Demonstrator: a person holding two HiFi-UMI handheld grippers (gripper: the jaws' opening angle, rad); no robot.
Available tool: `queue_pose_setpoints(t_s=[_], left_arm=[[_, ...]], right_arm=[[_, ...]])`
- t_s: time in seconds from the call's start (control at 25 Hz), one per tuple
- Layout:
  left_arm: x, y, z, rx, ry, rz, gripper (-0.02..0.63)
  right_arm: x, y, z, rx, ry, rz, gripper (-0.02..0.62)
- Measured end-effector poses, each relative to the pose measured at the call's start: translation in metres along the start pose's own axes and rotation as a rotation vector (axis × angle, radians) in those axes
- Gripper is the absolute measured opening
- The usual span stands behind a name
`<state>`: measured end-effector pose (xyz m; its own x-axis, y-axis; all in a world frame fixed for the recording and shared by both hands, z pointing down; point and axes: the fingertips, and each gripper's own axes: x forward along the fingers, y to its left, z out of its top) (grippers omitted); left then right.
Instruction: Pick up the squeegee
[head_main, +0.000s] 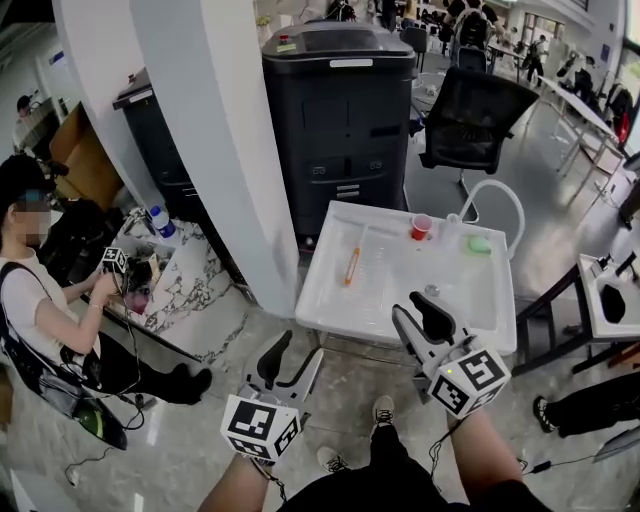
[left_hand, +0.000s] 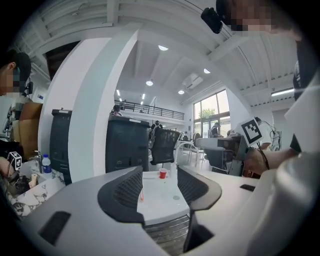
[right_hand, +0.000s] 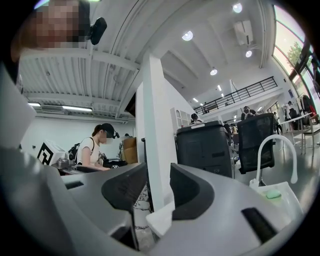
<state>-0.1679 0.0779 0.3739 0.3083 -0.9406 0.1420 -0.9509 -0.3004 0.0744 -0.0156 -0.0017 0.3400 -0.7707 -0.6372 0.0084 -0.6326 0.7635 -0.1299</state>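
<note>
Ahead, the slim orange-handled tool (head_main: 352, 266), probably the squeegee, lies lengthwise beyond the wide-open, empty left tongs (head_main: 298, 350); the right tongs (head_main: 414, 308) gape empty too.

A squeegee (head_main: 352, 266) lies in the left part of a sink (head_main: 316, 300), with a cup (head_main: 421, 227) and a sponge (head_main: 480, 244) along its far side by the faucet (head_main: 497, 190). Behind it stand a cabinet (head_main: 340, 120) and an office chair (head_main: 478, 118). A pillar (head_main: 225, 150) rises to its left, with a seated person (head_main: 30, 300) beyond.
</note>
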Motion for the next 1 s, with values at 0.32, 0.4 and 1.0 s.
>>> queue_pose_setpoints(t_s=[0.32,0.4,1.0], left_arm=[[0.074,-0.001,0.010,0.007,0.012,0.019,0.225],[0.095,-0.001,0.013,0.007,0.015,0.026,0.225],[0.220,-0.002,0.013,0.014,0.059,0.100,0.238]], right_arm=[[0.031,-0.070,0.007,0.008,0.004,0.026,0.164],[0.040,-0.088,0.009,0.013,0.007,0.034,0.164],[0.087,-0.189,0.002,0.050,0.034,0.133,0.166]])
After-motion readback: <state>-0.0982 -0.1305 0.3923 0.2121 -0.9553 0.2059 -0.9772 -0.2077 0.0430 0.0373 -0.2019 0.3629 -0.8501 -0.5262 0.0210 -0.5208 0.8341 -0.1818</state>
